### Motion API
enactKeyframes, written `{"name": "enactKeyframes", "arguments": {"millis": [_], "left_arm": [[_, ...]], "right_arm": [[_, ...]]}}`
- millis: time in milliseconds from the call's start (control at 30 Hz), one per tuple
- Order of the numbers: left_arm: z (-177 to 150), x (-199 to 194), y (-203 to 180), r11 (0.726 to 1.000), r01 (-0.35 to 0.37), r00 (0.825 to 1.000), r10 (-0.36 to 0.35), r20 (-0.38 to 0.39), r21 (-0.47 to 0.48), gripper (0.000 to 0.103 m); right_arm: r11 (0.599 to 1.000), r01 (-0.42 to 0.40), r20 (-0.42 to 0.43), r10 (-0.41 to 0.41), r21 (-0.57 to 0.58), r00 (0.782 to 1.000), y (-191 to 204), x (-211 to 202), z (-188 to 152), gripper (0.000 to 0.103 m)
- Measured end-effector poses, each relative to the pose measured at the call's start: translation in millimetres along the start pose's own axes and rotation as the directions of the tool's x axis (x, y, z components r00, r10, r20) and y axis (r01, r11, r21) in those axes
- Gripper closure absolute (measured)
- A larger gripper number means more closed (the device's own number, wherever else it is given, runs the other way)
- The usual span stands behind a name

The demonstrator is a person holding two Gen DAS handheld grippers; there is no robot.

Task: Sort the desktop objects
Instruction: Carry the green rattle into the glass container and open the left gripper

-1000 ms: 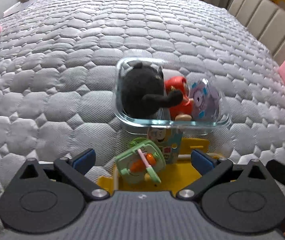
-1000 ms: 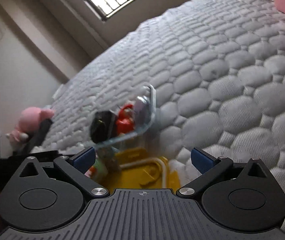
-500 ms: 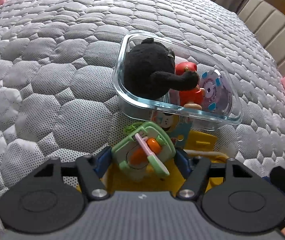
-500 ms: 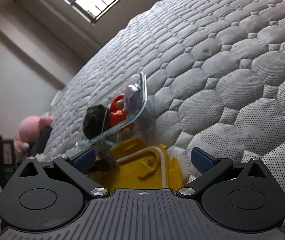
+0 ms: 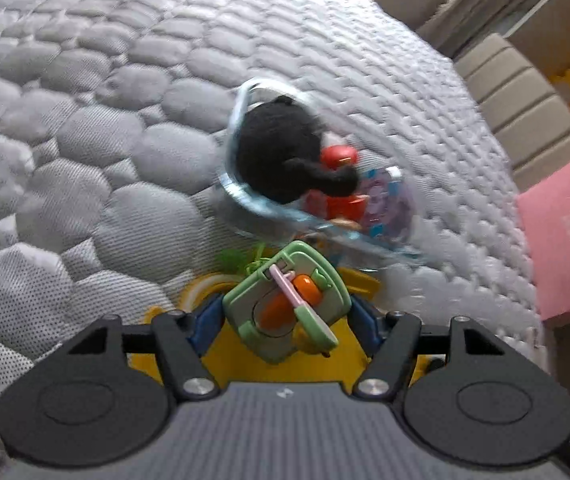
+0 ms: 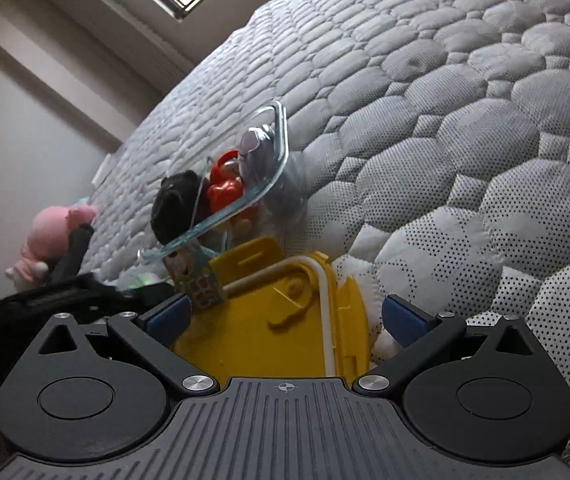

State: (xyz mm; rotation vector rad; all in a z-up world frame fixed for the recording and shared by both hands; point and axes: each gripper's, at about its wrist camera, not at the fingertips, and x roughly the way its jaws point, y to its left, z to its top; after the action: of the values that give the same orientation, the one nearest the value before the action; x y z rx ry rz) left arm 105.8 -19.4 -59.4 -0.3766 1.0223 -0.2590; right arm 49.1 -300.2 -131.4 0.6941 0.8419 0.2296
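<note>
The left gripper [image 5: 285, 314] squeezes a green toy [image 5: 285, 306] with an orange carrot and pink stick. The right gripper [image 6: 285, 316] is wide apart over a yellow lid [image 6: 269, 332].

No legible text, brand, number or sign found in either view. The small printed card [image 6: 195, 280] leaning beside the yellow lid [image 6: 281, 320] carries cartoon pictures and possibly lettering, too small to read. The pink box [image 5: 565, 236] shows faint, blurred marks, unreadable.
</note>
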Motion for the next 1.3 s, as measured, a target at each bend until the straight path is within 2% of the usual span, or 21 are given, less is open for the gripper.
{"name": "enactKeyframes", "arguments": {"millis": [133, 233, 300, 400, 500, 600, 667, 800, 967, 1133, 1233, 1267, 1300], "left_arm": [[17, -7, -30, 0.997, 0.038, 0.999, -0.040, 0.024, 0.068, 0.034], [38, 0, -52, 0.992, 0.028, 0.998, -0.034, 0.050, 0.121, 0.034], [57, 13, -60, 0.992, 0.027, 0.998, -0.034, 0.051, 0.126, 0.034], [80, 25, -69, 0.992, 0.076, 0.996, -0.081, 0.043, 0.104, 0.034], [90, 19, -83, 0.989, 0.089, 0.991, -0.100, 0.089, 0.118, 0.034], [92, 11, -98, 0.982, 0.060, 0.987, -0.085, 0.138, 0.177, 0.034], [92, 20, -102, 0.981, 0.040, 0.993, -0.060, 0.098, 0.192, 0.034], [85, 49, -92, 0.989, 0.027, 1.000, -0.029, 0.013, 0.147, 0.034], [79, 70, -77, 0.993, 0.009, 1.000, -0.006, -0.028, 0.118, 0.034], [79, 67, -65, 0.997, 0.031, 0.999, -0.029, -0.025, 0.074, 0.034], [81, 61, -65, 0.995, 0.051, 0.999, -0.051, 0.000, 0.084, 0.023], [83, 59, -66, 0.994, 0.060, 0.998, -0.061, 0.008, 0.091, 0.014], [84, 57, -67, 0.993, 0.069, 0.997, -0.070, 0.014, 0.098, 0.010]], "right_arm": [[1.000, -0.003, -0.011, 0.003, 0.006, 1.000, -4, 2, -2, 0.000], [1.000, -0.012, -0.009, 0.012, 0.010, 1.000, -7, 0, -2, 0.000], [1.000, -0.019, -0.008, 0.019, 0.013, 1.000, -10, -2, -2, 0.000], [0.999, -0.026, -0.004, 0.027, 0.018, 1.000, -14, -5, -2, 0.000], [0.999, -0.032, -0.001, 0.032, 0.028, 0.999, -20, -7, 0, 0.000], [0.999, -0.038, 0.000, 0.038, 0.031, 0.999, -23, -8, 1, 0.000], [0.999, -0.040, -0.002, 0.040, 0.028, 0.999, -23, -6, 2, 0.000], [1.000, -0.021, 0.009, 0.021, -0.007, 1.000, -18, -4, -1, 0.000], [0.999, -0.016, 0.008, 0.016, -0.036, 1.000, -16, 0, -1, 0.000], [0.999, -0.015, 0.007, 0.015, -0.039, 1.000, -16, 1, -1, 0.000], [0.998, 0.000, 0.009, 0.001, -0.067, 1.000, -13, 3, -2, 0.000], [0.997, 0.005, 0.011, -0.004, -0.075, 1.000, -12, 4, -3, 0.000], [0.996, 0.010, 0.013, -0.009, -0.084, 1.000, -11, 4, -4, 0.000]]}}
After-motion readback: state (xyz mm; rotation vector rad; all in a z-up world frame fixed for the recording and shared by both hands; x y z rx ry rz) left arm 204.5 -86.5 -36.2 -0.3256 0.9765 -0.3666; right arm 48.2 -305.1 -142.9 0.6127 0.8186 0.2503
